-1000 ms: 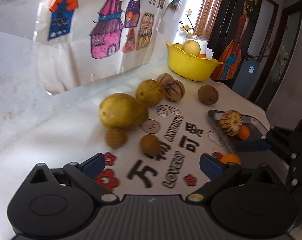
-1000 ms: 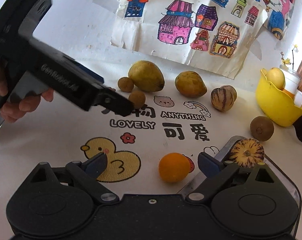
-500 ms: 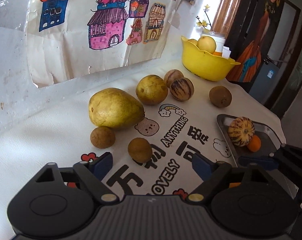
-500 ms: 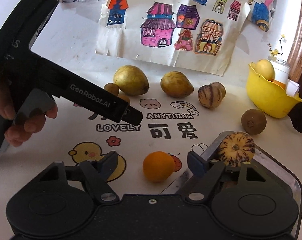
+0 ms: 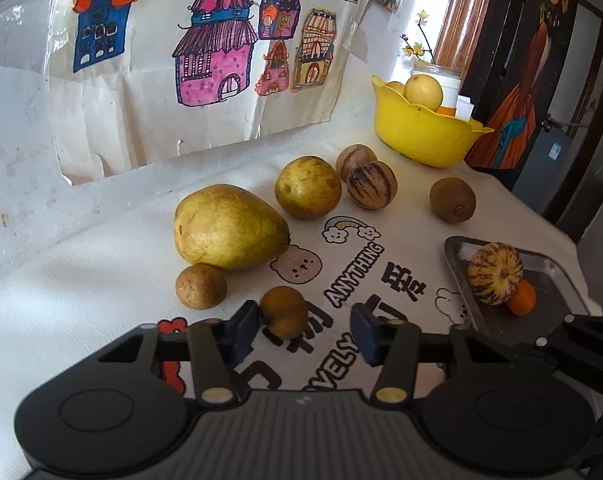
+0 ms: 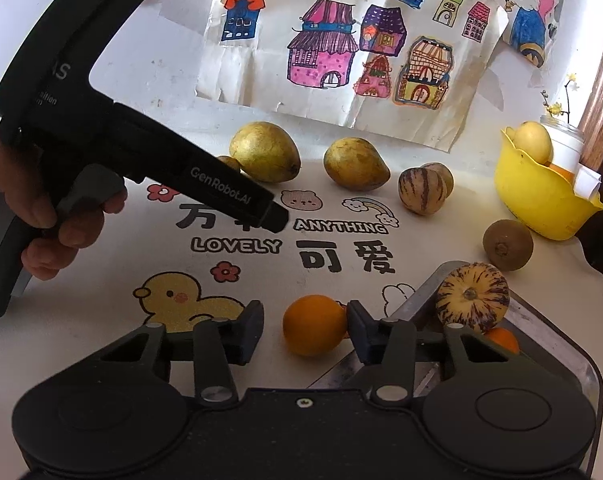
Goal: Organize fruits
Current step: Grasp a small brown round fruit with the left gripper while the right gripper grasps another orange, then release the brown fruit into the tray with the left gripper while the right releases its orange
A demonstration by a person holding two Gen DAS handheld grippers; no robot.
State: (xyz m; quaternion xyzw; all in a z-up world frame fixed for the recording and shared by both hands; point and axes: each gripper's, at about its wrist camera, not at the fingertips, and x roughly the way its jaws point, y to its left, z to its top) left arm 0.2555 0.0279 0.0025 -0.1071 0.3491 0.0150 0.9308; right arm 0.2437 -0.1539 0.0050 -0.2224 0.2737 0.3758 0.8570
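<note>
Left gripper (image 5: pixel 303 330) jaws spread wide, small brown fruit (image 5: pixel 283 311) seen between pads, near 9 o'clock pad. Right gripper (image 6: pixel 304 330) jaws released; orange (image 6: pixel 314 325) framed between, close to 3 o'clock pad. Metal tray (image 6: pixel 549 322) at 2 o'clock, striped melon (image 6: pixel 472 297) held inside. Pears (image 5: pixel 229 226), yellow bowl (image 5: pixel 421 134) placed farther on tabletop (image 5: pixel 61 304).

left wrist: low, close, faces tray (image 5: pixel 557 268) | right wrist: low, faces wall | shared: tablecloth (image 6: pixel 381 240)
</note>
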